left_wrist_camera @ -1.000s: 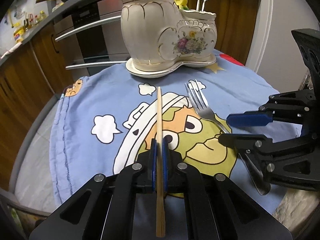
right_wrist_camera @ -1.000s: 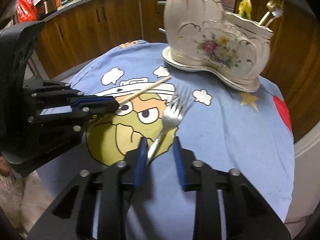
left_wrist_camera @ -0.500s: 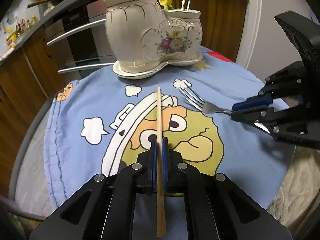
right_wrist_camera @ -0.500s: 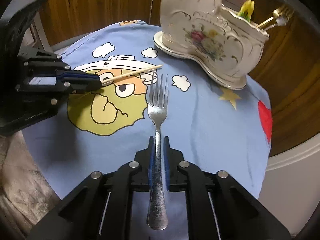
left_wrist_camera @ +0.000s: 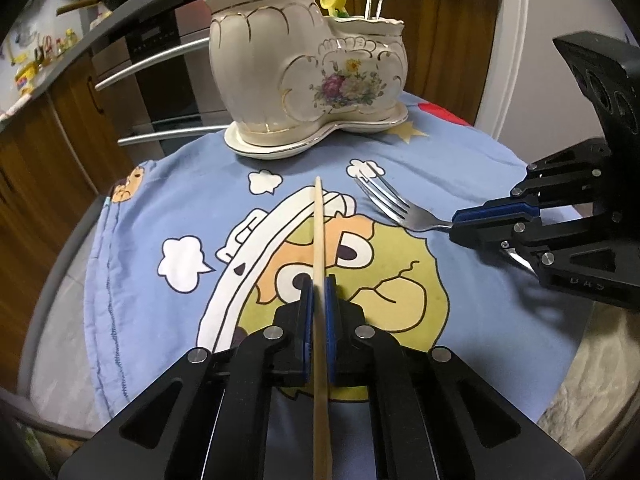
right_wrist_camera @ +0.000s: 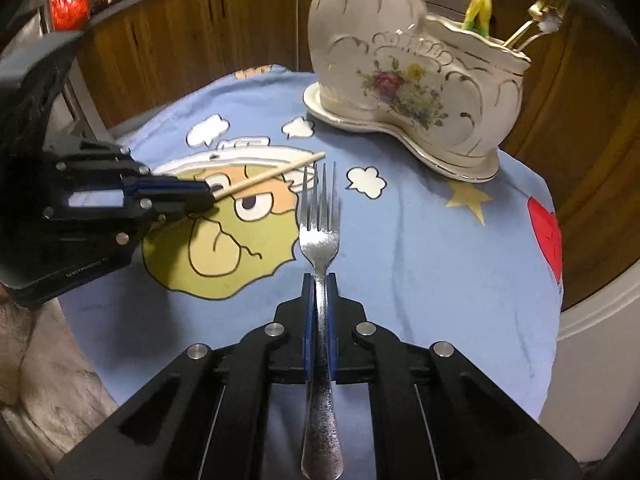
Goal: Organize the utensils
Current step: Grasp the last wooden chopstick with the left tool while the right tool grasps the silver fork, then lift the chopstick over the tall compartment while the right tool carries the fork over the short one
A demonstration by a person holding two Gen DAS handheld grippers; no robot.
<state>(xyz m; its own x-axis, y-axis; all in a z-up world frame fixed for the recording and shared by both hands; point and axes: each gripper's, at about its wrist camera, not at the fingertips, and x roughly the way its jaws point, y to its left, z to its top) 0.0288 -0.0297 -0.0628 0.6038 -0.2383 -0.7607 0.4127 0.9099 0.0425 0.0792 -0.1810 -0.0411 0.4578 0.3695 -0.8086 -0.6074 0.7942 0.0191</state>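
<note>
My left gripper [left_wrist_camera: 319,282] is shut on a wooden chopstick [left_wrist_camera: 319,232] that sticks forward over the blue cartoon cloth [left_wrist_camera: 160,200]. My right gripper [right_wrist_camera: 319,280] is shut on the handle of a steel fork [right_wrist_camera: 319,236], tines pointing ahead. Each gripper also shows in the other's view: the right gripper [left_wrist_camera: 454,226] with the fork [left_wrist_camera: 390,204] at the right, the left gripper [right_wrist_camera: 208,194] with the chopstick [right_wrist_camera: 276,172] at the left. A cream boot-shaped ceramic holder [left_wrist_camera: 304,68] [right_wrist_camera: 404,68] stands at the back of the cloth with chopsticks and cutlery in it.
The holder rests on a matching saucer [left_wrist_camera: 316,136]. The cloth covers a small round table whose edge [left_wrist_camera: 52,264] drops off at the left. Wooden cabinets [right_wrist_camera: 192,32] and an oven with bar handles [left_wrist_camera: 160,60] stand behind.
The right gripper's jaws closed on the fork's handle and lifted the fork, its tines swinging to point straight ahead. The left gripper kept its hold on the chopstick.
</note>
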